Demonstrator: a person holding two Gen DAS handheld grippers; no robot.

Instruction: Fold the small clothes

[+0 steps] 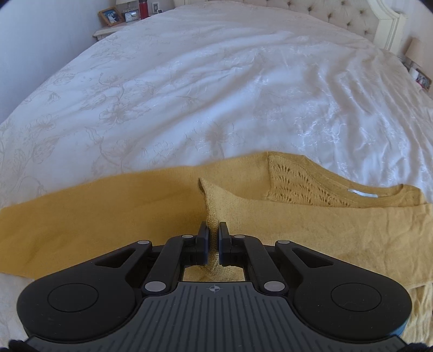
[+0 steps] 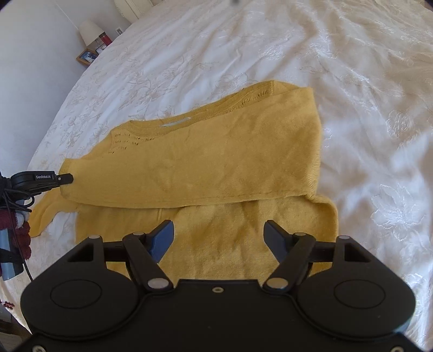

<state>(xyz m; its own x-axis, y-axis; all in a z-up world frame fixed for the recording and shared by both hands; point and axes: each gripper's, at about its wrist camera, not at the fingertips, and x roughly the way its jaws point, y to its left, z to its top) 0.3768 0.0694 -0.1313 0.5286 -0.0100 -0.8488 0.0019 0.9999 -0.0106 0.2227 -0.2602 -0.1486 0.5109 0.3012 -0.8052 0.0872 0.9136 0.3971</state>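
Note:
A mustard-yellow knit sweater (image 2: 216,162) lies partly folded on the white bedspread (image 2: 351,81), its neckline with a white label facing the far side. In the left wrist view my left gripper (image 1: 213,230) is shut on a pinched ridge of the yellow sweater (image 1: 297,216), lifting that fold a little; a sleeve stretches off to the left. The same left gripper (image 2: 66,178) shows in the right wrist view at the sweater's left edge. My right gripper (image 2: 219,230) stands open just above the sweater's near part, with nothing between its blue-padded fingers.
A nightstand (image 1: 108,31) with a framed photo, clock and red bottle stands beyond the bed's far left corner. A tufted headboard (image 1: 338,13) is at the far end. A person's dark red sleeve (image 2: 19,227) and cables are at the left edge.

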